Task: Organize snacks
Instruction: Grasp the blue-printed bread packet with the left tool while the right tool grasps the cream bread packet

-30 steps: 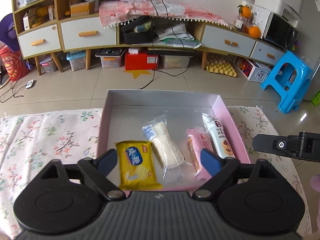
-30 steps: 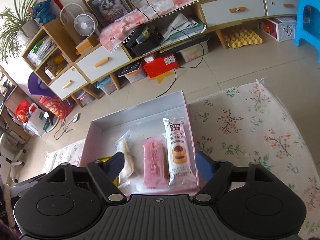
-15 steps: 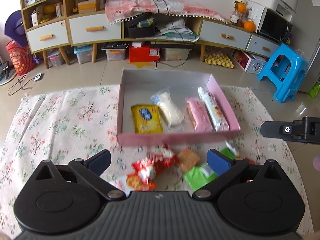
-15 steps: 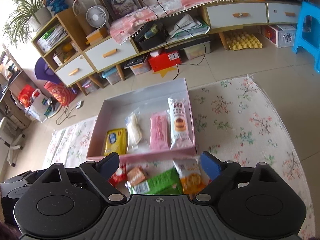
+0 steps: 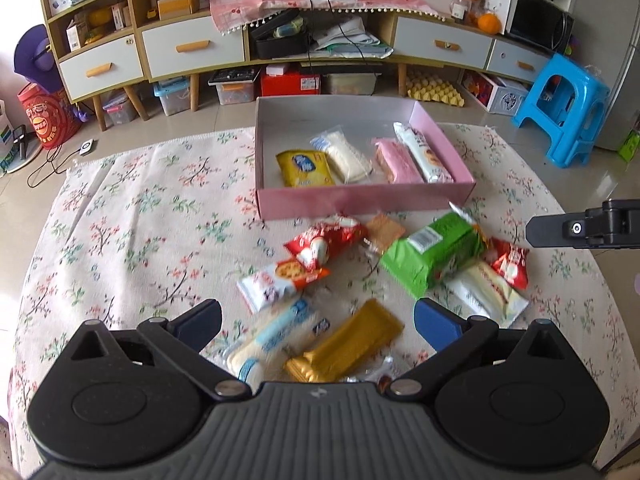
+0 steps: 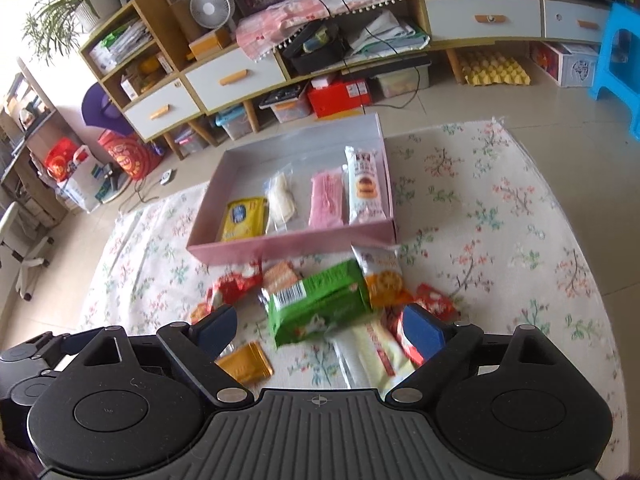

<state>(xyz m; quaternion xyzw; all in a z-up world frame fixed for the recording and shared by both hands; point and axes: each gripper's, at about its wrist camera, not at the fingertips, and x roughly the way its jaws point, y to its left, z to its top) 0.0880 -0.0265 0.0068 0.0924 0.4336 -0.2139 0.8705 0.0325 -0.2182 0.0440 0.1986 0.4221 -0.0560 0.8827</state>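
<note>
Both the left tongs (image 5: 316,322) and the right tongs (image 6: 320,326) hang spread apart and empty above the loose snacks, presumably to select the next pick. Four crinkly film packets lie side by side in the shallow pink cardboard box (image 5: 360,202), likely to save room. The bulky green pack (image 6: 318,306) and flat gold bar (image 5: 348,344) lie jumbled on the floral cloth (image 5: 140,240) just beside the box.

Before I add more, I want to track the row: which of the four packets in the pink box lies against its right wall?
The long white wrapper printed with a round cake, touching the pink box wall; the pink packet lies just left.
</note>
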